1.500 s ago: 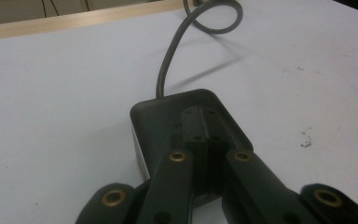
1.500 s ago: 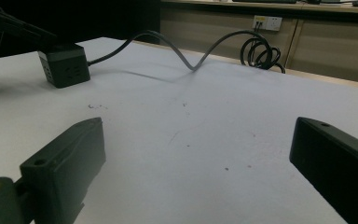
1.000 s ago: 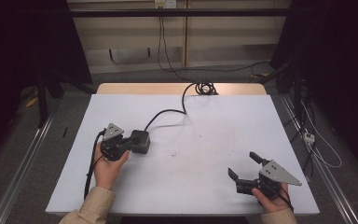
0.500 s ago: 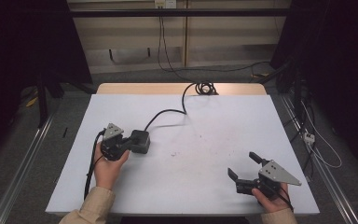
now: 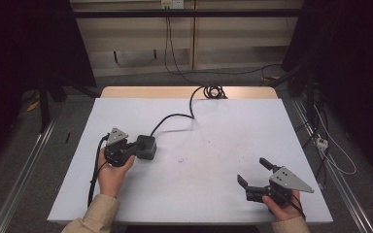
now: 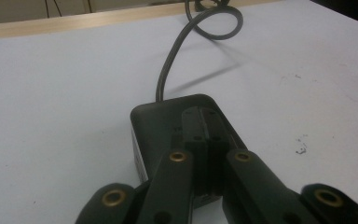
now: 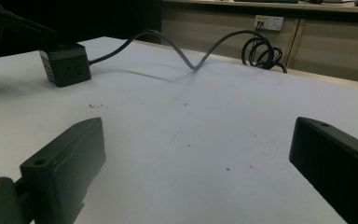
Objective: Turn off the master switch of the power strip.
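A black cube power socket point(image 5: 147, 148) sits on the white table point(image 5: 233, 126) at the left, its grey cable point(image 5: 172, 117) running toward the far edge. My left gripper point(image 5: 137, 144) is shut, and its closed jaws lie on top of the cube point(image 6: 151, 122) with nothing held between them point(image 6: 204, 116). At the front right my right gripper point(image 5: 252, 170) rests low over the table, open and with nothing in it point(image 7: 198, 135). From there the cube point(image 7: 66, 64) stands far off at the upper left, showing its socket holes.
The cable point(image 7: 191, 58) arcs above the table, then ends in a coil point(image 5: 214, 91) on the wooden strip at the far edge. A wall outlet point(image 7: 268, 22) sits on the cabinet behind. Small dark specks point(image 5: 180, 159) mark the table's middle.
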Tool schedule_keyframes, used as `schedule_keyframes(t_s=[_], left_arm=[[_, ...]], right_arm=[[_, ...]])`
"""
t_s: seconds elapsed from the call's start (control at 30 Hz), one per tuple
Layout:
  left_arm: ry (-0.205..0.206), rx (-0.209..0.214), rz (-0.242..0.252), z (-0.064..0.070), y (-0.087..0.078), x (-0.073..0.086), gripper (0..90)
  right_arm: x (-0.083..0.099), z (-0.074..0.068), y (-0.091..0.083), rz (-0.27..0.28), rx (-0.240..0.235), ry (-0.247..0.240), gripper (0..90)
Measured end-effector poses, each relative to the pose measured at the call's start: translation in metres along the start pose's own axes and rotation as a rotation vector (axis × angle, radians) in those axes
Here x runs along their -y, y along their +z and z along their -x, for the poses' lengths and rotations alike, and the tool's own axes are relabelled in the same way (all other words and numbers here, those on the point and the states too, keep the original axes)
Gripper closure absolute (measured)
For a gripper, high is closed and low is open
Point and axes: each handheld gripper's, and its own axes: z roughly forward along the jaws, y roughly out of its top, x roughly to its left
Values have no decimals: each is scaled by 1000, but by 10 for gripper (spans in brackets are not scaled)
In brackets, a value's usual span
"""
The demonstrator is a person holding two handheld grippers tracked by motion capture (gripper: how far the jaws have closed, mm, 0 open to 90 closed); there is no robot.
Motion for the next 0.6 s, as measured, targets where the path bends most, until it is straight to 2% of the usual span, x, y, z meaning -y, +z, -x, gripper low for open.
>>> schedule_keyframes(t_s=[0.17, 0.27, 0.37, 0.6], left_arm=[[-18, 25, 1, 0, -3, -1, 899], [-42, 38, 9, 0, -5, -1, 811], [-45, 50, 12, 0, -7, -2, 791], [-69, 65, 18, -1, -9, -2, 659]], right_arm=[[0, 0, 1, -2, 1, -2, 30], [0, 0, 1, -3, -1, 0, 30], [0, 0, 1, 0, -2, -3, 30], [0, 0, 1, -4, -2, 0, 30]])
